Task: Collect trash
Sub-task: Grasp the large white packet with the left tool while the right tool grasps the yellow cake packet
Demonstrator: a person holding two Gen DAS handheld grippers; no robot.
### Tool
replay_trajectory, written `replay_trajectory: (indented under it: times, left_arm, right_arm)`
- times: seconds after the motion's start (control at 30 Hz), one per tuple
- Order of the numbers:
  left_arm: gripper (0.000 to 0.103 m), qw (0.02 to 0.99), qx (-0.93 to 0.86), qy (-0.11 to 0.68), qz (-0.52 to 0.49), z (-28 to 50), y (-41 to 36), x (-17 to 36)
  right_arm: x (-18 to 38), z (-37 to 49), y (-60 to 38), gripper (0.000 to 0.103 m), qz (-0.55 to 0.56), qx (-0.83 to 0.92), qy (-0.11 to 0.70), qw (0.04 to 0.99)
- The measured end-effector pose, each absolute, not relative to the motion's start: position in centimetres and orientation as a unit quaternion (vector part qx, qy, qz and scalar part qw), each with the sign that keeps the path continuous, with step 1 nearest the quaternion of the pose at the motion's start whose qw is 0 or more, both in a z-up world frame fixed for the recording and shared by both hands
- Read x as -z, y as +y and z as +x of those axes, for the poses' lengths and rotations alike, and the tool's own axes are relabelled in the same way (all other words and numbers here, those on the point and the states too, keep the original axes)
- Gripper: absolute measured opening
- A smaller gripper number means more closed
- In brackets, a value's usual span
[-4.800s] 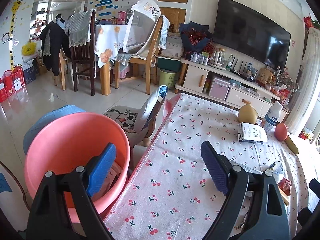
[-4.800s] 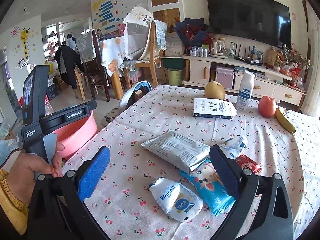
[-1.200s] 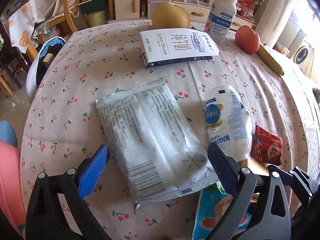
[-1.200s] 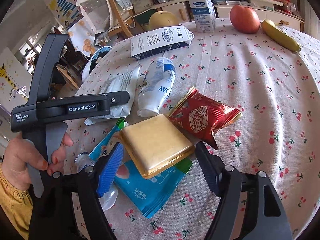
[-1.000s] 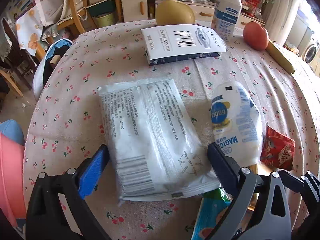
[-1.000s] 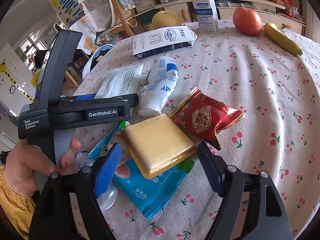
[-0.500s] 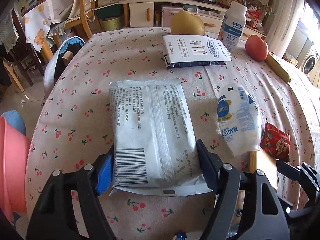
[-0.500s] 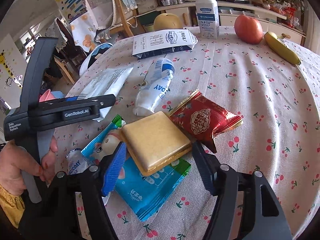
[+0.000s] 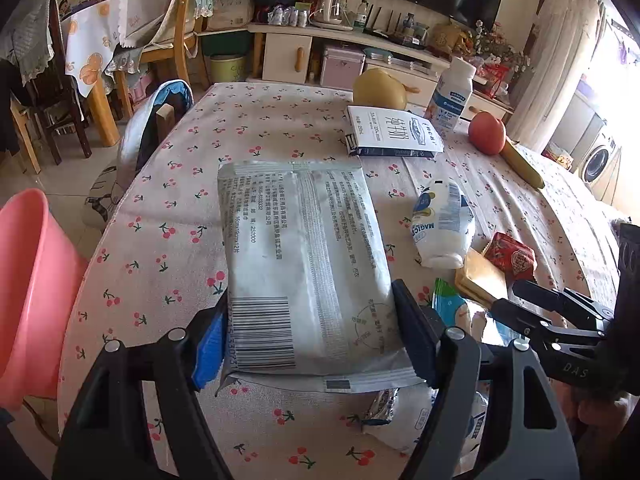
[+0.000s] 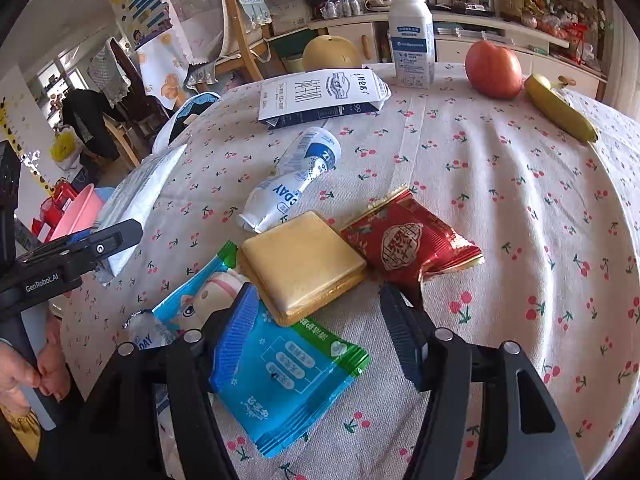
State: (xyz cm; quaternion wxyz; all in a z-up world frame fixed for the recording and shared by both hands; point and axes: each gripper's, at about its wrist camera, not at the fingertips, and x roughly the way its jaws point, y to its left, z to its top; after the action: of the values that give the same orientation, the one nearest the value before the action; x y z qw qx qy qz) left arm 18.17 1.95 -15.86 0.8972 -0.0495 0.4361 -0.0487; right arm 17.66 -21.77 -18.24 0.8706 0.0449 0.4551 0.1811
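My left gripper (image 9: 308, 344) is shut on the near end of a flat silver-white wrapper (image 9: 304, 252) and holds it just above the cherry-print tablecloth (image 9: 240, 128). The wrapper also shows at the left of the right wrist view (image 10: 140, 196). My right gripper (image 10: 320, 332) is open, its fingers on either side of the near edge of a tan square packet (image 10: 302, 258) that lies on a blue wrapper (image 10: 280, 380). A red snack wrapper (image 10: 408, 240) and a crushed white pouch (image 10: 292, 184) lie beside them.
A pink bucket (image 9: 28, 280) stands off the table's left edge. A milk carton (image 10: 320, 96), a white bottle (image 10: 412, 28), a pear (image 10: 330, 54), an apple (image 10: 494, 68) and a banana (image 10: 560, 112) are at the far side. A chair (image 9: 156, 132) stands at the left.
My left gripper has closed on the silver-white wrapper and lifted its near end. My right gripper has come closer to the tan packet and narrowed a little.
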Motion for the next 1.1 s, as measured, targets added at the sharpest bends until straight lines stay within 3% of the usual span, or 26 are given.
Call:
replay_trajectory:
  times: [0.23, 0.43, 0.57, 0.73, 0.8, 1.0, 1.1]
  left_arm:
    - [0.075, 0.894, 0.045, 0.440, -0.069, 18.5, 4.1, 16.5]
    - [0.075, 0.892, 0.050, 0.441, -0.082, 19.0, 5.4, 16.6]
    - [0.075, 0.889, 0.058, 0.446, -0.088, 19.6, 5.6, 16.9]
    - [0.075, 0.887, 0.069, 0.447, -0.094, 20.0, 5.7, 16.9]
    - [0.075, 0.885, 0.071, 0.451, -0.097, 20.3, 5.7, 17.1]
    - [0.075, 0.882, 0.079, 0.453, -0.102, 20.5, 5.7, 17.2]
    - [0.075, 0.883, 0.083, 0.450, -0.109, 20.4, 5.8, 16.9]
  right_arm:
    - [18.7, 19.2, -20.0, 0.070, 0.027, -0.188, 0.457, 0.869]
    - [19.0, 20.1, -18.0, 0.090, -0.006, -0.193, 0.461, 0.866]
    - [19.3, 20.6, -16.8, 0.095, -0.031, -0.179, 0.462, 0.868]
    - [19.5, 21.2, -16.4, 0.092, -0.033, -0.156, 0.458, 0.875]
    - [19.4, 21.3, -16.3, 0.080, -0.051, -0.138, 0.453, 0.879]
    - [19.4, 21.2, -17.0, 0.068, -0.048, -0.130, 0.448, 0.883]
    - [19.3, 21.0, -17.3, 0.067, -0.039, -0.130, 0.445, 0.885]
